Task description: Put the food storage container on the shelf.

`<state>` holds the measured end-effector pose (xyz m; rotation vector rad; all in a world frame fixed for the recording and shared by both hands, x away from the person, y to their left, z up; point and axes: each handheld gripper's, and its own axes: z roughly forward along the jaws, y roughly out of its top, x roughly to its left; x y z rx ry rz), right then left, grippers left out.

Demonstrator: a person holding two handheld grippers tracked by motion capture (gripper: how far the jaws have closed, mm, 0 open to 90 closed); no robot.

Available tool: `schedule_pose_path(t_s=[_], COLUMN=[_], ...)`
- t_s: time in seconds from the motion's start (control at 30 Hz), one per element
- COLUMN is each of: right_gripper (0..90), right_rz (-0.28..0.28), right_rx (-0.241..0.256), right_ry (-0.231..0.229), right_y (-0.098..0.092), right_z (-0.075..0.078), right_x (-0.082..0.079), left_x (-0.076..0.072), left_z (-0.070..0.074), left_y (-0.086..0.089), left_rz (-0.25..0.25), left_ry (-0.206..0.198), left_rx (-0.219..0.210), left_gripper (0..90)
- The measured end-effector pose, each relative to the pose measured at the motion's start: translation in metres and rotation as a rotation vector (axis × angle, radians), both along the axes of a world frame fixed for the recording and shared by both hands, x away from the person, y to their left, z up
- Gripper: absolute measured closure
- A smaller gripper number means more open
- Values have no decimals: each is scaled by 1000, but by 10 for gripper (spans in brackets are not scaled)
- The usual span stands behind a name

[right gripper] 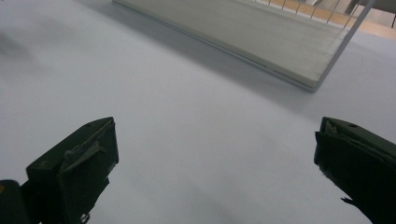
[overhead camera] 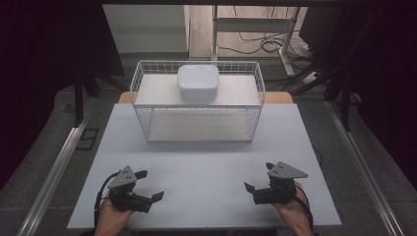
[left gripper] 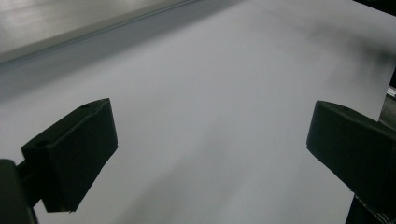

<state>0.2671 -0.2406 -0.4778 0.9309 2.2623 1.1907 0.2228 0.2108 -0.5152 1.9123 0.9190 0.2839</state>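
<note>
A: From the high view, we see the wire basket standing at the far middle of the counter, with the white lidded box resting on the basket's upper shelf, toward its back. The basket's lower shelf holds nothing we can make out.

B: And our grippers? We hold the left gripper well short of the basket, toward its near left, and the right gripper well short of it toward its near right. Both have their jaws spread wide and grip nothing. The white box sits far beyond both, up on the basket, well apart from either pair of jaws.

A: In the left gripper view, we see the left gripper with its jaws wide, bare counter between them.

B: In the right gripper view, the right gripper also has its jaws wide over the counter. The near corner of the wire basket lies ahead of the jaws, its pale lower shelf board showing, well apart from them.
</note>
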Motion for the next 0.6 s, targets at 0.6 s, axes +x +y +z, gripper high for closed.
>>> schedule_pose_path(t_s=[0.6], right_gripper=[0], right_rz=[-24], right_rx=[-105], right_ry=[152], right_y=[-9], right_z=[-30], right_x=[-15], left_x=[-8], left_z=[-24], left_y=[2], left_rz=[-9], left_ry=[151], left_rx=[43], left_gripper=[5])
